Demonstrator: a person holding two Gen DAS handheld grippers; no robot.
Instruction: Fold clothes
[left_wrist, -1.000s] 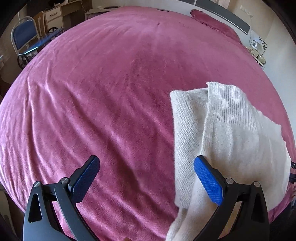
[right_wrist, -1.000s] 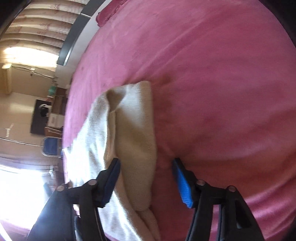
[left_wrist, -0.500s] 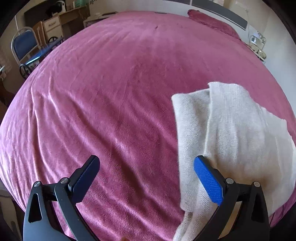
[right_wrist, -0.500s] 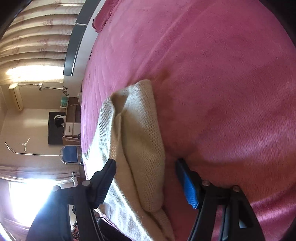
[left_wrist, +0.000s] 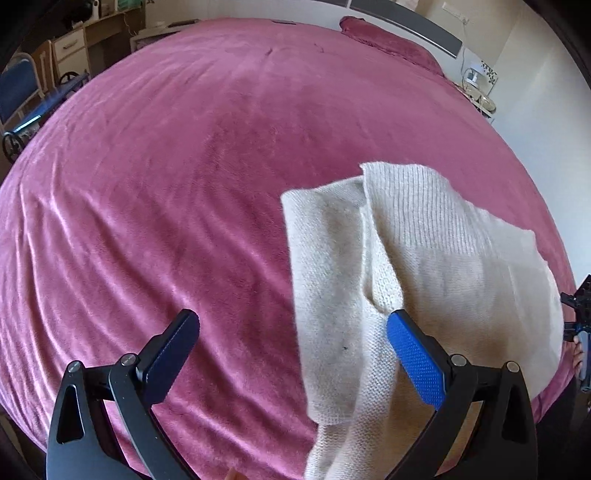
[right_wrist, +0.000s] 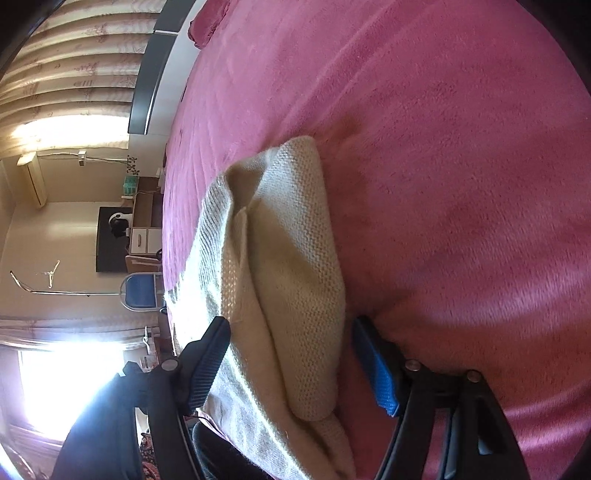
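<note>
**Between my open claws, one soft sweater**

Between the wide jaws of my right gripper (right_wrist: 291, 365) lies a folded edge of the cream sweater (left_wrist: 424, 266), not pinched. My left gripper (left_wrist: 291, 350) is wide too, holding nothing. The sweater sits near the pink bed's (left_wrist: 184, 166) edge and may slide off if I tug. I count one sweater, two grippers, one bed.

left gripper (left_wrist: 291, 343) jaws wide apart; right gripper (right_wrist: 291, 363) jaws spread, angled down.
</note>
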